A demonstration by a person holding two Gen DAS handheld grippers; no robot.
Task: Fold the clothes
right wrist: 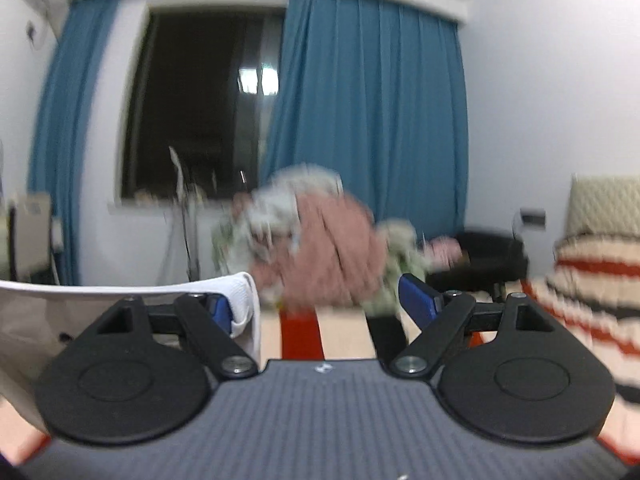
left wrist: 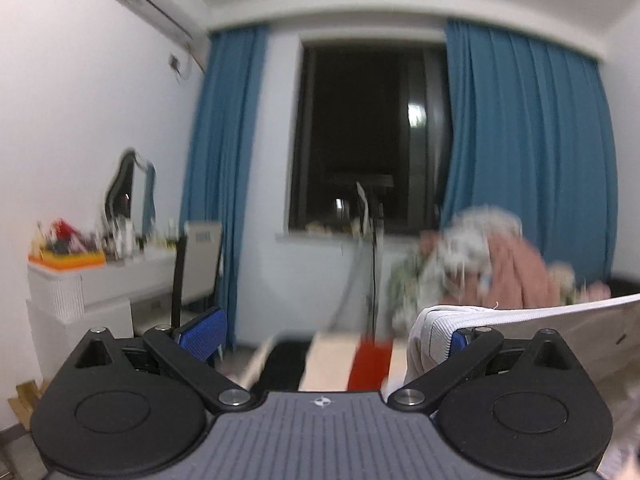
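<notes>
Holding: both grippers, left (left wrist: 334, 334) and right (right wrist: 316, 304), spread wide, white cloth (left wrist: 520, 312) draped between.
Done: nothing folded.
Left: far clothes pile (right wrist: 316, 236).

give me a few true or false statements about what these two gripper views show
1. The curtains are blue. True.
2. Both grippers are shut with fingers pressed together. False: the left gripper and right gripper both show their fingers spread wide apart.
3. A white garment hangs over one finger of each gripper, stretched between them. True: it drapes the left gripper's right-hand finger and the right gripper's left-hand finger.
4. The window shows bright daylight. False: it is dark, with only reflected light.
5. A pile of clothes with pink fabric lies ahead of the grippers. True.
6. The air conditioner stands on the floor. False: it is mounted high on the wall.
</notes>
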